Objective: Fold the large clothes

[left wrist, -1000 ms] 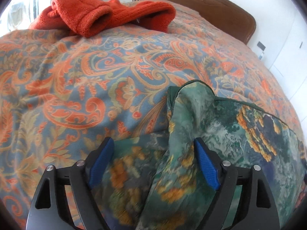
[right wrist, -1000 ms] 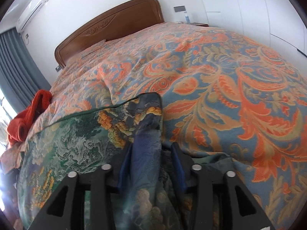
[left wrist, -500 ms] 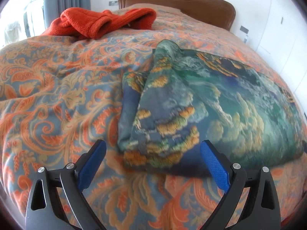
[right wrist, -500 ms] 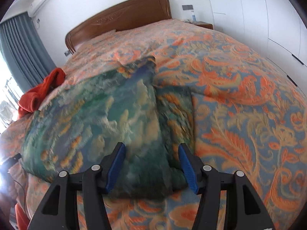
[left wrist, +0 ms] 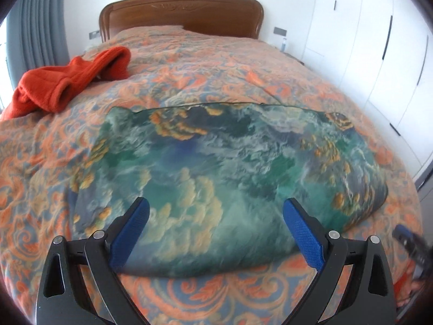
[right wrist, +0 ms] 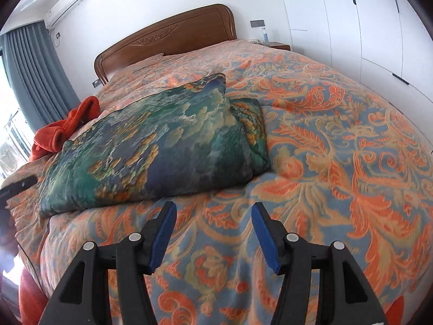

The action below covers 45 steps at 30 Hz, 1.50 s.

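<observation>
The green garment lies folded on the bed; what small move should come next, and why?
Probably reach the left gripper toward the orange garment. Both grippers are open and empty, the green garment lies folded and flat, and the orange one is crumpled.

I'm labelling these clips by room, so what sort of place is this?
A bedroom, most likely: a bed with a wooden headboard, a patterned bedspread and white wardrobe doors along the wall.
</observation>
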Each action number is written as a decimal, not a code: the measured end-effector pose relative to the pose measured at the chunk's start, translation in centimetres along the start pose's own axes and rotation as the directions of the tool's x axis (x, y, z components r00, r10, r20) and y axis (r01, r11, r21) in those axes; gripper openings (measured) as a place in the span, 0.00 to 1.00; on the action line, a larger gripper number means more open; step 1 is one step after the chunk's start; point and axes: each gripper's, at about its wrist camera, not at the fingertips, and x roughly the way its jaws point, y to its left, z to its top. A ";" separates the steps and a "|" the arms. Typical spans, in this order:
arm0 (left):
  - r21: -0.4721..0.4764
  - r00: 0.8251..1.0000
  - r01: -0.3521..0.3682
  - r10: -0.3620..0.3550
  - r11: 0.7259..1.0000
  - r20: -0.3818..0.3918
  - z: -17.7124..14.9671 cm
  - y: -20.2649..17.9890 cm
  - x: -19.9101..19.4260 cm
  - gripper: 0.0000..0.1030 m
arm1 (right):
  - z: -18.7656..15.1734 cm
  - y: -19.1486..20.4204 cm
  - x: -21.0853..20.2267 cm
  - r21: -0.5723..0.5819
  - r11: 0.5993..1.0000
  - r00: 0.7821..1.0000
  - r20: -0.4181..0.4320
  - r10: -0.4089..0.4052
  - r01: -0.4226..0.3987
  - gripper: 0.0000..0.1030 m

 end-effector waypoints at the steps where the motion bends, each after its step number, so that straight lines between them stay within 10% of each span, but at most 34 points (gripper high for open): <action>1: 0.000 1.000 -0.006 0.006 1.000 -0.011 1.4 -0.6 1.1 0.96 | -0.5 0.2 -0.2 0.010 1.000 1.000 -0.006 0.016 -0.016 0.57; 13: -0.069 0.993 -0.060 0.052 0.996 -0.108 11.5 -2.1 13.0 0.96 | -3.2 2.5 -2.4 -0.090 0.993 0.997 -0.030 0.067 -0.070 0.57; 19: -0.004 0.983 -0.073 0.072 0.997 -0.171 7.5 -3.0 15.0 0.96 | -4.4 1.4 -1.6 -0.041 0.996 0.994 -0.081 0.076 -0.080 0.57; 45: 0.283 0.997 -0.001 0.022 0.959 -0.073 -6.9 -7.2 2.5 0.97 | -4.1 5.0 -2.4 -0.051 0.994 0.994 -0.062 0.094 -0.097 0.57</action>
